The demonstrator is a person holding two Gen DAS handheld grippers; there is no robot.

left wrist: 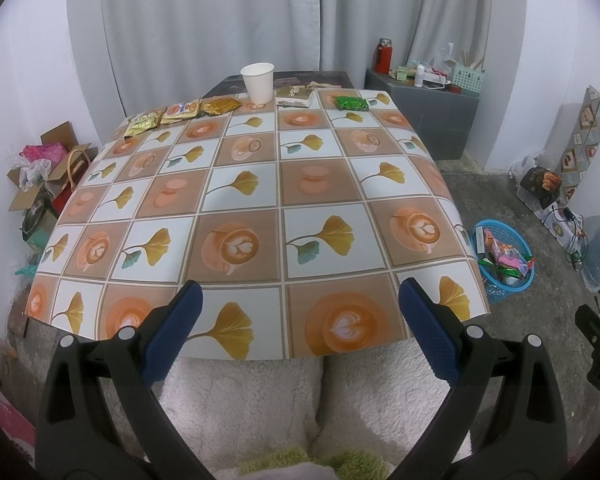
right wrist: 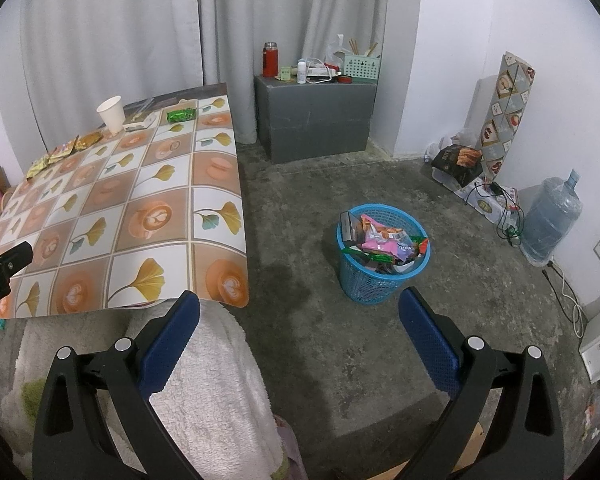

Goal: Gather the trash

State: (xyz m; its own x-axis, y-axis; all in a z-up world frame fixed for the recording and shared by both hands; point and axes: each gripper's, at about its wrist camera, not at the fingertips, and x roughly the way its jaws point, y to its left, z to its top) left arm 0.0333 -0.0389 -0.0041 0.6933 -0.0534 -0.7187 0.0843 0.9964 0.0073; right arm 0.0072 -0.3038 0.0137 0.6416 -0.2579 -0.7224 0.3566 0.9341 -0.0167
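Both our grippers, left [left wrist: 300, 308] and right [right wrist: 300, 312], gape empty; wrappers [left wrist: 180, 112] far ahead need reaching, then the basket [right wrist: 382, 256].

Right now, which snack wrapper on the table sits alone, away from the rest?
The green wrapper, right of the paper cup at the far edge; the three gold and yellow wrappers cluster left of the cup.

Glossy printed sheet covers the surface [left wrist: 260, 184], smooth with a soft sheen, and on it sit a matt white paper cup [left wrist: 258, 82] and shiny foil wrappers [left wrist: 219, 105]. The tongs [left wrist: 300, 320] show matt black plastic arms with finely textured blue pads [left wrist: 430, 332] and bright metal rivets. The floor [right wrist: 312, 200] is rough, stained concrete, carrying a blue plastic mesh basket [right wrist: 364, 284]; fluffy white fleece [right wrist: 204, 380] lies below.
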